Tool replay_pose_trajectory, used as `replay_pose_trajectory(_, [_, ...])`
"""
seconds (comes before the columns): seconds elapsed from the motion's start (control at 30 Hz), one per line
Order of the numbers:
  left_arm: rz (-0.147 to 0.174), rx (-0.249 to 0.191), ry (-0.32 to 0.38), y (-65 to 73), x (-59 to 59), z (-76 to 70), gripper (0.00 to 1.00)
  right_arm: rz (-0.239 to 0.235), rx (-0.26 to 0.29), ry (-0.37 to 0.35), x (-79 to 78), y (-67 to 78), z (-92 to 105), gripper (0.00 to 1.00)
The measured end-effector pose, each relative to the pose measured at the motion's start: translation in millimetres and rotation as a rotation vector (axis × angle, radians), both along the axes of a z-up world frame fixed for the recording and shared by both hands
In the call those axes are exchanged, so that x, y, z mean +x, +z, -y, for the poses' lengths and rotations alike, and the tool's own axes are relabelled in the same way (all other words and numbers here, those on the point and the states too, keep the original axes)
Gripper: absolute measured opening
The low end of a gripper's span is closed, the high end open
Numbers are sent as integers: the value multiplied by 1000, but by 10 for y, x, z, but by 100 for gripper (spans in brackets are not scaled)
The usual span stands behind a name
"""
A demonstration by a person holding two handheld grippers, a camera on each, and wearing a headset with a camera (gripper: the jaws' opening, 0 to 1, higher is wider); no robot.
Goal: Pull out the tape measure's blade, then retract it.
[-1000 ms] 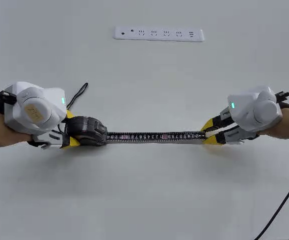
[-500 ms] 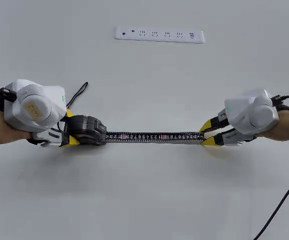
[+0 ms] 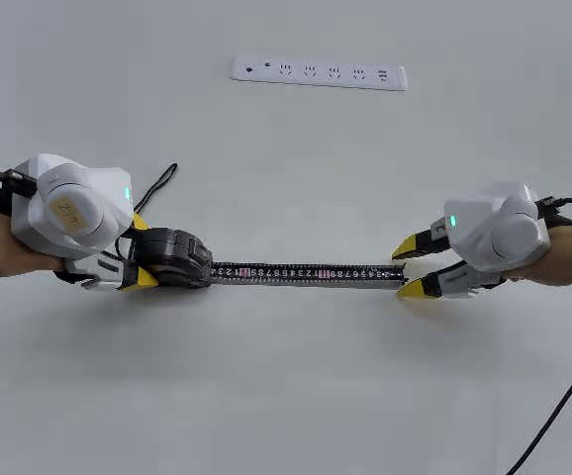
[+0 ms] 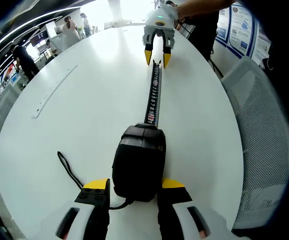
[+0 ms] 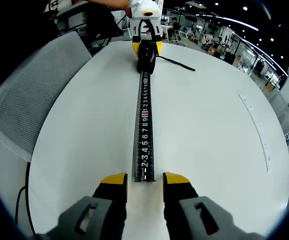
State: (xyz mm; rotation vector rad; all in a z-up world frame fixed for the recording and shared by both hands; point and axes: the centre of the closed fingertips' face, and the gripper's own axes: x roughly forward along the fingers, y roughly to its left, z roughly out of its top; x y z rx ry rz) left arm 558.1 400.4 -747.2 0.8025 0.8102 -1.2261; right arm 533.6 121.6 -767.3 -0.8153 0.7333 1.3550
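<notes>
While left gripper [image 3: 142, 251] clamps tape measure [image 3: 174, 259], blade [image 3: 311, 271] extended, tip at right gripper [image 3: 406, 269], jaws spread.

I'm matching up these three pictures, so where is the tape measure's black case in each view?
Head view: the case left of centre, held by the left gripper.
Left gripper view: the case low centre, close up.
Right gripper view: the case top centre, far off.
Shared landmark: the blade, running from the case toward the right gripper.

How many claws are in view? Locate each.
2. The left claw grips the tape measure case at left; the right claw, open, flanks the blade tip at right.
</notes>
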Motion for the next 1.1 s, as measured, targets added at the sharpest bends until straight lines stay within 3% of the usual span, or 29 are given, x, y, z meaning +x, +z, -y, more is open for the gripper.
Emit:
replay_pose_trajectory(0.13, [11,2,3,6,15,-17,38,3,-3,-1,-3,2,-10,36])
replay_pose_trajectory(0.17, [14,-3,20,43,15,-109,39,3,7,-32,-9,36,-15,38])
replay_pose_trajectory(0.3, [7,-54,74,96,-2,-151,44,-1,21,-83,-43,86,9,46])
replay_pose_trajectory(0.5, [0,-126,124,186,-53,-157,56,8,41,-178,-69,160,56,66])
replay_pose_trajectory(0.63, [3,-133,128,197,-54,-154,68,8,46,-181,-77,168,55,75])
replay_pose_trajectory(0.77, [32,-223,173,331,-82,-133,72,36,67,-258,-112,223,115,91])
replay_pose_trajectory(0.87, [52,-244,222,374,-88,-177,80,61,116,-317,-119,325,102,98])
replay_pose_trajectory(1.1, [63,-315,308,477,-151,-211,87,55,197,-434,-132,449,103,100])
